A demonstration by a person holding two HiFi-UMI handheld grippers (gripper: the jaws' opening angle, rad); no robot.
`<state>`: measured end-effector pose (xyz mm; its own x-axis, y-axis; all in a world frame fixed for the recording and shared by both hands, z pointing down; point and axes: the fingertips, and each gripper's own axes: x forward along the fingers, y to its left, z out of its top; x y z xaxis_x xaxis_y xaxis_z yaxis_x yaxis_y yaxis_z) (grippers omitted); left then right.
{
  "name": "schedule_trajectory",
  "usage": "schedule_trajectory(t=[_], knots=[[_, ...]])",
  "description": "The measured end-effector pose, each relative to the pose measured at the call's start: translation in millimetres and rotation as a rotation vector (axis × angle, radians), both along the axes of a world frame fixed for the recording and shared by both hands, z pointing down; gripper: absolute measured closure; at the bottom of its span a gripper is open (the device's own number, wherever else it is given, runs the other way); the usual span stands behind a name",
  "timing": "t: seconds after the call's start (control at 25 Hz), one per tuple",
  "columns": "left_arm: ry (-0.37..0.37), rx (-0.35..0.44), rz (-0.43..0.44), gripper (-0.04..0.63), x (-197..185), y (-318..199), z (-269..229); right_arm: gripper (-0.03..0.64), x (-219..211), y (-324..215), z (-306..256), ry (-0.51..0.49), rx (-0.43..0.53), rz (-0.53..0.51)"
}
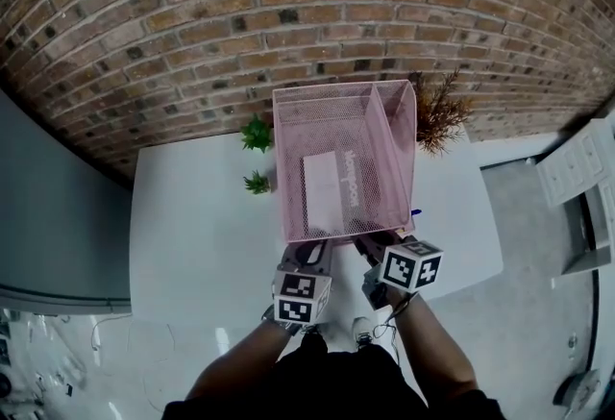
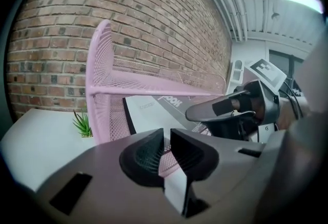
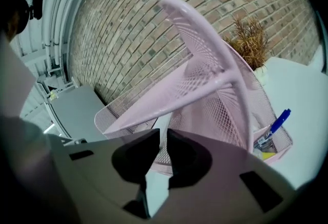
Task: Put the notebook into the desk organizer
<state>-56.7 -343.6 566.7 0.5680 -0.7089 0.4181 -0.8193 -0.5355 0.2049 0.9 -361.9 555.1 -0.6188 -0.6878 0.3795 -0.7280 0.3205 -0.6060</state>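
Pink mesh organizer (image 1: 327, 89) on a white worktop (image 1: 192, 216), centre of the head view, against a brick wall (image 1: 288, 5). White notebook (image 1: 332, 183) already inside the wide left compartment, printed cover up. Left gripper (image 1: 309, 253) and right gripper (image 1: 371, 243) side by side at the organizer's near edge, lower centre, jaws of each only narrowly apart, pink mesh showing in the gap, clamped on nothing. 2 green plants (image 1: 256, 134) left of the organizer, dry brown plant (image 1: 437, 111) upper right, blue pen (image 3: 277, 123) at its right side.
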Motion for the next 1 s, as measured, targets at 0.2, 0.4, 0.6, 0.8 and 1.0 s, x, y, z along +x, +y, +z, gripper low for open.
schedule_trajectory(t=[0.2, 0.4, 0.6, 0.8, 1.0], knots=[[-0.02, 0.004, -0.021, 0.572, -2.3, -2.4, 2.3, 0.503, -1.6, 2.9, 3.6, 0.121, 0.015, -0.066], [-0.03, 0.008, -0.033, 0.572, -2.1, -2.4, 2.5, 0.459, 2.0, 9.7, 4.2, 0.217, 0.029, -0.115], [-0.029, 0.001, -0.05, 0.574, -3.4, -4.4, 2.8, 0.451, 11.5, 17.2, 1.3, 0.262, 0.05, -0.12], [-0.032, -0.007, -0.079, 0.575, -5.2, -5.7, 3.2, 0.45, 26.6, 26.9, -7.0, 0.28, 0.076, -0.116], [-0.034, -0.014, -0.111, 0.575, -6.1, -5.3, 1.7, 0.451, 39.0, 37.1, -24.9, 0.268, 0.12, -0.138]])
